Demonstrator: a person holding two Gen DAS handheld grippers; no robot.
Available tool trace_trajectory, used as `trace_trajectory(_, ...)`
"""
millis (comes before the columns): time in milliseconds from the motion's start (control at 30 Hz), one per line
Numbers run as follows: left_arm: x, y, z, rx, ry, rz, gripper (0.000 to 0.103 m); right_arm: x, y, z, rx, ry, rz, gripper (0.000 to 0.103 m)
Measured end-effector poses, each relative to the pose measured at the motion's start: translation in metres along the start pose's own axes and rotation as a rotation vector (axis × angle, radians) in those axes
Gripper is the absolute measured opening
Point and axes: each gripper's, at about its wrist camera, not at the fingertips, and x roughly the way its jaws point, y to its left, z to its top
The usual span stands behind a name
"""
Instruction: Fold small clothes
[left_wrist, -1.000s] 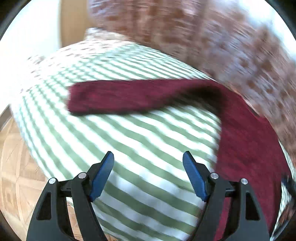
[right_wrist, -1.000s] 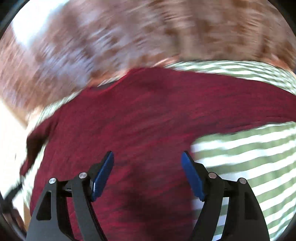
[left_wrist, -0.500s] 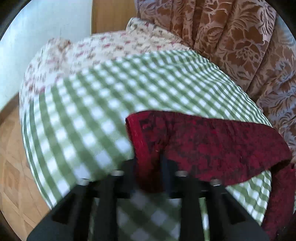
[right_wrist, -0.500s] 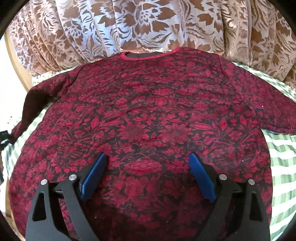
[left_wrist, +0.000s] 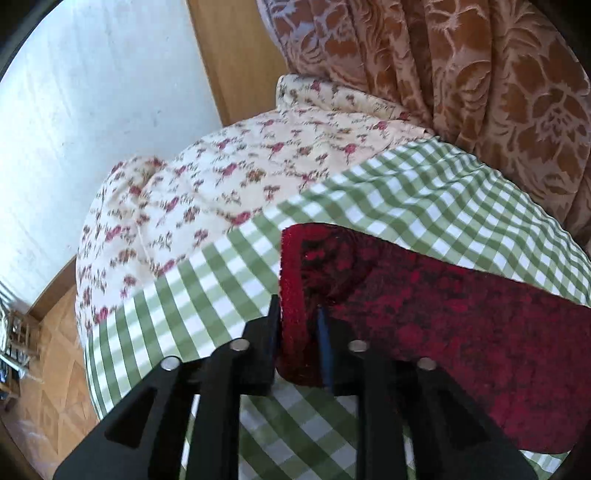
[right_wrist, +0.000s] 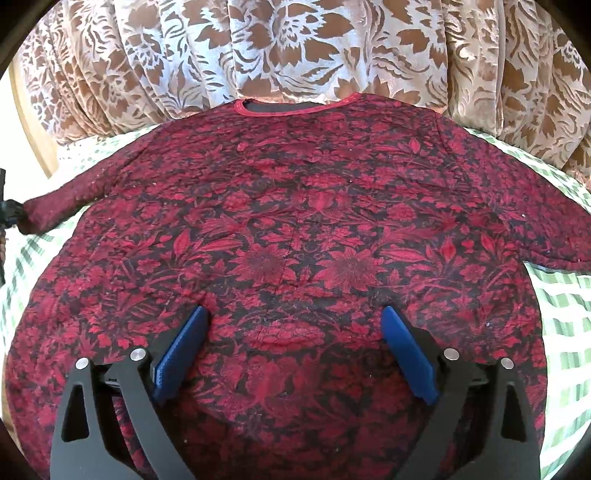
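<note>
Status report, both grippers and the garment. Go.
Left gripper on sleeve cuff, jaws opening. Right gripper opening, empty, over red top. Nothing in the way.

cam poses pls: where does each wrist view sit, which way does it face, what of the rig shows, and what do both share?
Left wrist: sits behind the left gripper, angled down at the sleeve cuff between its narrow jaws, which are opening slightly; black fingers show.
Right wrist: sits behind the right gripper, angled down over the red top toward its neckline and the curtain; blue pads wide apart, opening, gripping nothing.
Shared: the red top, the green checked cloth and the curtain.
</note>
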Motion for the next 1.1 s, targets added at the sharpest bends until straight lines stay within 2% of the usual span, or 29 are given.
trace_trajectory(33, -0.008, 0.004, -0.005, -0.020, -0.014, -0.022, 0.043, 0.000, -0.001, 0.000, -0.001, 0.001, 0.000, 0.095)
trace_trajectory(67, -0.016, 0.007, -0.008, -0.029, -0.034, -0.042, 0.048, 0.001, -0.001, 0.001, -0.001, 0.002, 0.001, 0.096)
trace_trajectory(133, -0.041, 0.009, -0.021, -0.011, -0.075, -0.094, 0.050, 0.002, -0.001, 0.001, 0.000, 0.003, 0.004, 0.096)
trace_trajectory(200, -0.064, 0.004, -0.037, 0.026, -0.082, -0.193, 0.050, 0.002, -0.001, 0.001, -0.001, 0.002, 0.003, 0.096)
trace_trajectory(300, -0.108, -0.014, -0.077, 0.129, -0.056, -0.427, 0.050, 0.002, -0.002, 0.001, 0.002, 0.001, 0.007, 0.096)
trace_trajectory(400, -0.159, -0.030, -0.135, 0.267, 0.004, -0.699, 0.053, 0.003, -0.002, 0.001, 0.003, 0.000, 0.009, 0.096)
trace_trajectory(500, -0.193, -0.037, -0.182, 0.359, 0.065, -0.829, 0.056, 0.002, -0.003, 0.001, 0.007, -0.003, 0.015, 0.096)
trace_trajectory(600, -0.213, -0.036, -0.218, 0.405, 0.104, -0.874, 0.056, 0.001, -0.003, 0.001, 0.010, -0.005, 0.021, 0.096)
trace_trajectory(633, -0.219, -0.035, -0.231, 0.423, 0.112, -0.869, 0.056, 0.001, -0.004, 0.001, 0.011, -0.005, 0.022, 0.096)
trace_trajectory(700, -0.228, -0.033, -0.247, 0.452, 0.107, -0.844, 0.055, -0.003, -0.005, 0.001, 0.015, -0.004, 0.023, 0.096)
trace_trajectory(867, -0.249, -0.030, -0.277, 0.525, 0.035, -0.712, 0.055, -0.032, -0.018, -0.007, 0.030, -0.022, 0.006, 0.096)
trace_trajectory(933, -0.253, -0.029, -0.283, 0.535, 0.027, -0.696, 0.055, -0.050, -0.034, -0.016, 0.056, -0.033, 0.004, 0.096)
trace_trajectory(1100, -0.264, -0.032, -0.294, 0.566, -0.014, -0.658, 0.054, -0.093, -0.078, -0.047, 0.073, -0.045, -0.078, 0.096)
